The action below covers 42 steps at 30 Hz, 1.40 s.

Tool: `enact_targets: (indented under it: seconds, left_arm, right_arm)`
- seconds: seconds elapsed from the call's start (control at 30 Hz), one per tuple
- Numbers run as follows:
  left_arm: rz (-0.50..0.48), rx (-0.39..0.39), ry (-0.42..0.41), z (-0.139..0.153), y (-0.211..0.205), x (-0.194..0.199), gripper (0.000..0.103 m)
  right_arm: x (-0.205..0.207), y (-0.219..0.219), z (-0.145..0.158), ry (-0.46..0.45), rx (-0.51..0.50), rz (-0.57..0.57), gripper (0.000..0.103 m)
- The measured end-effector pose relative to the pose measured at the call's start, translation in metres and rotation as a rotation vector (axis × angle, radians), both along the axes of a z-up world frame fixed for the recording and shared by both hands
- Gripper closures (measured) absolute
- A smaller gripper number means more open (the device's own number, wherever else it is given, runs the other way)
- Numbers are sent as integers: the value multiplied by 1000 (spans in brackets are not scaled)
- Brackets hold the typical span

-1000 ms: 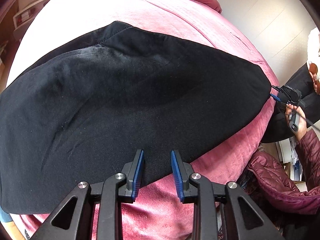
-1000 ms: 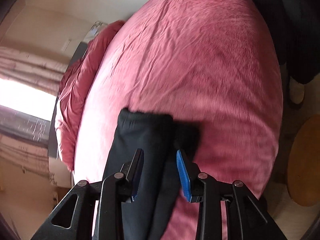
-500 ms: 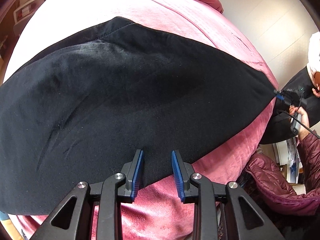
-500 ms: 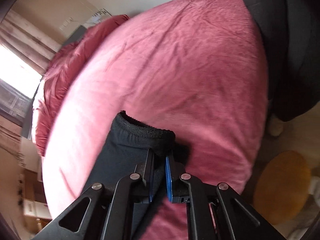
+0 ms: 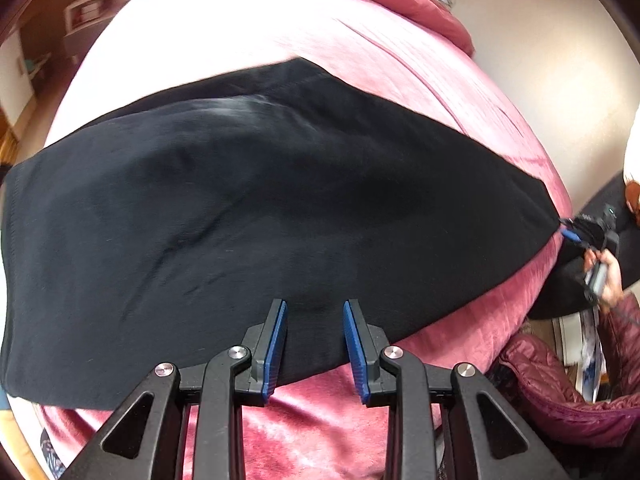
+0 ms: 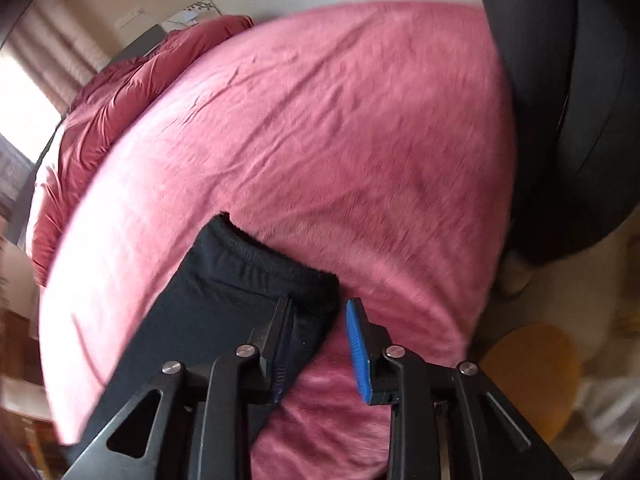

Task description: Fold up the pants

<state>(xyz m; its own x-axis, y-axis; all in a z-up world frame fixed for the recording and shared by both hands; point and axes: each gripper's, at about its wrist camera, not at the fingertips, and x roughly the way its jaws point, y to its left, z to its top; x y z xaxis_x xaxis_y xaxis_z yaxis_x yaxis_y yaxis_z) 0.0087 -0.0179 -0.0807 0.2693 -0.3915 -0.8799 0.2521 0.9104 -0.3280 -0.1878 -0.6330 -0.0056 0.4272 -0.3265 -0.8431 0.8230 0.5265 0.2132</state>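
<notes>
Nearest, the left gripper (image 5: 314, 342) hangs spread over the near edge of the one pair of black pants (image 5: 256, 208), its pads apart with the cloth below them, nothing pinched. The right gripper (image 6: 320, 344) has just been opening, jaws apart beside the cuff, no cloth clamped. The pants lie flat across the bed (image 6: 328, 128), covered in pink plush. Farther back a bunched red quilt (image 6: 120, 92), pale walls, a round wooden stool (image 6: 532, 368) beside the bed.
</notes>
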Motion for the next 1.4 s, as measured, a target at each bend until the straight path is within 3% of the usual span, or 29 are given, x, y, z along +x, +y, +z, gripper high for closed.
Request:
enact_targets:
  seconds: [0.07, 0.13, 0.33, 0.57, 0.73, 0.93, 1.07, 1.13, 1.2, 1.27, 1.4]
  left_arm:
    - [40, -19, -17, 4, 12, -1, 74]
    - [83, -36, -37, 6, 24, -1, 74]
    - [152, -43, -62, 6, 48, -1, 74]
    - [164, -44, -83, 8, 52, -7, 74]
    - [171, -45, -99, 8, 57, -4, 74]
    - [170, -43, -108, 8, 64, -4, 74]
    - [174, -35, -108, 7, 69, -4, 74]
    - [174, -39, -107, 6, 73, -6, 74]
    - [181, -12, -97, 2, 73, -5, 74]
    - [207, 4, -67, -7, 73, -2, 74]
    - [245, -19, -40, -13, 80, 1, 74]
  right_arm:
    - [11, 20, 16, -17, -44, 65, 72]
    - [35, 48, 20, -65, 18, 222, 72]
    - [144, 201, 9, -99, 186, 774, 72]
    - [252, 371, 4, -97, 334, 1171, 72]
    - [308, 438, -19, 1, 387, 1276, 72]
    - [341, 461, -54, 120, 372, 1320, 72]
    - [343, 471, -49, 136, 355, 1388, 89]
    - [336, 480, -42, 139, 294, 1421, 97]
    - [334, 483, -29, 106, 208, 1424, 98]
    - [341, 477, -21, 61, 193, 1377, 99]
    - [352, 482, -51, 142, 151, 1343, 99]
